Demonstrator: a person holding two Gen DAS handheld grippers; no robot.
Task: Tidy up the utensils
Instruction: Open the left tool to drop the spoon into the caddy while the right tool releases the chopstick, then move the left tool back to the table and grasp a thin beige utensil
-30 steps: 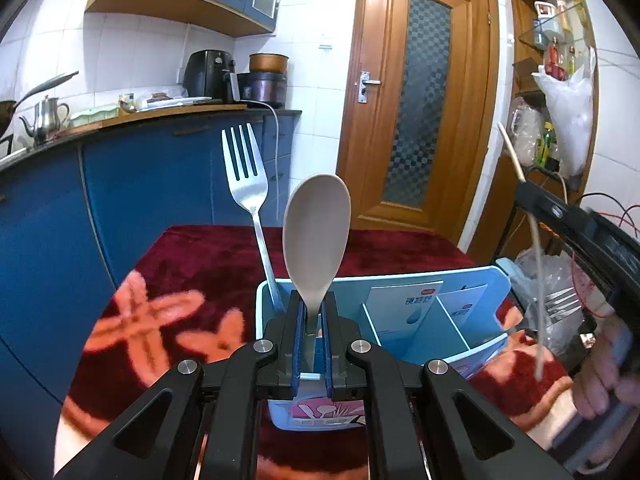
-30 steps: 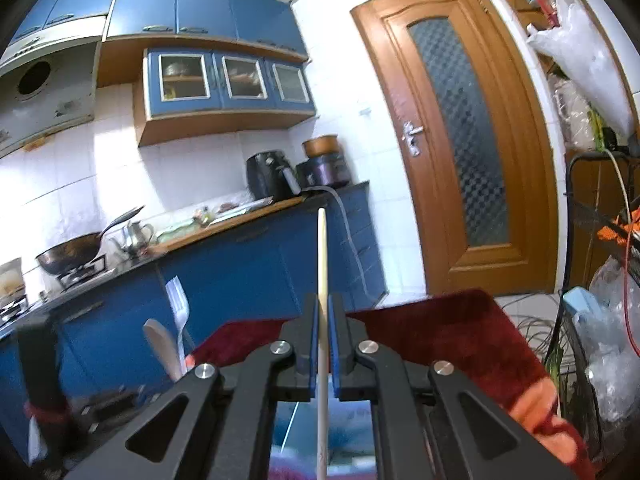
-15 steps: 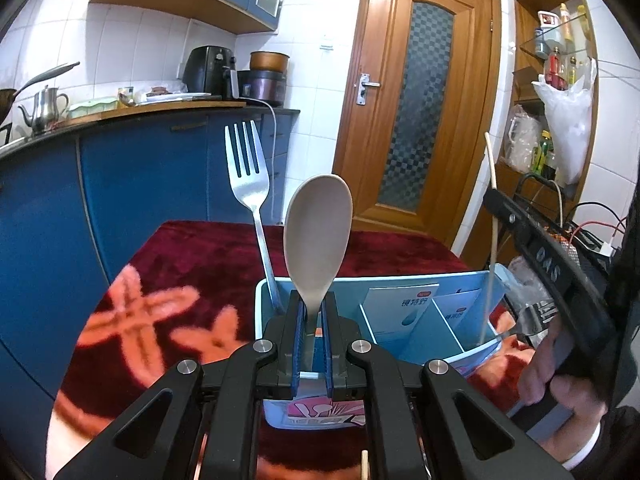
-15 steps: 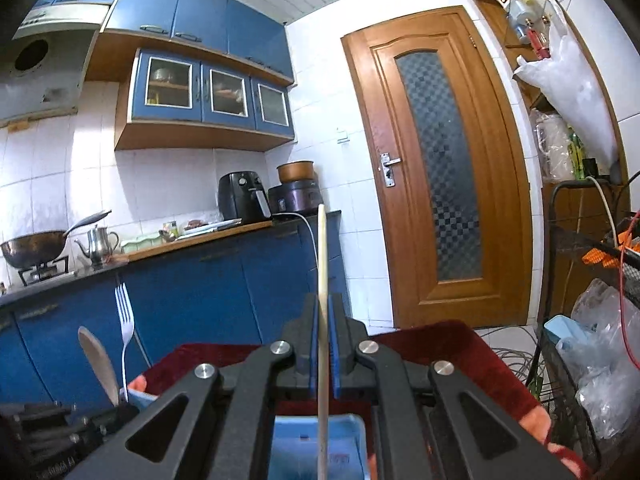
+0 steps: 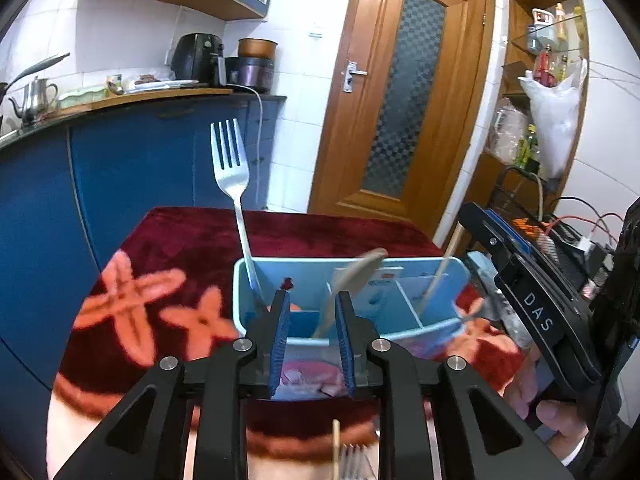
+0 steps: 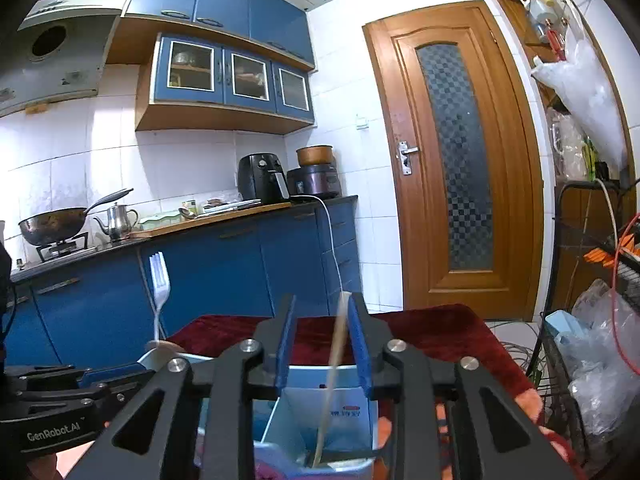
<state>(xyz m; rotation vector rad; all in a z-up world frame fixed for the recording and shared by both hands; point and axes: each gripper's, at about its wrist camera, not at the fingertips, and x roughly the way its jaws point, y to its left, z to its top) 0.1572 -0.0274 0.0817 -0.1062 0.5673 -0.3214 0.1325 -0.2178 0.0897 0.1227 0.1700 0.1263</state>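
A light blue divided utensil holder (image 5: 404, 266) stands on the red patterned tablecloth; it also shows in the right wrist view (image 6: 348, 400). A metal fork (image 5: 234, 176) stands upright in its left compartment. My left gripper (image 5: 311, 330) is open just in front of the holder, and the wooden spoon (image 5: 352, 282), blurred, leans free in the middle compartment. My right gripper (image 6: 322, 344) is open above the holder's right end, and the wooden chopstick (image 6: 334, 372) stands loose between its fingers in the right compartment, also seen in the left wrist view (image 5: 438, 274).
A chopstick tip (image 5: 336, 446) and fork tines (image 5: 354, 460) lie on the cloth below my left gripper. Another fork (image 5: 476, 310) lies right of the holder. Blue kitchen cabinets (image 5: 132, 168) run at left, a wire rack with bags (image 6: 592, 344) at right, a wooden door behind.
Both grippers have opened. The left let go of the wooden spoon, which dropped into the holder. The right lowered the chopstick into the right compartment and released it.
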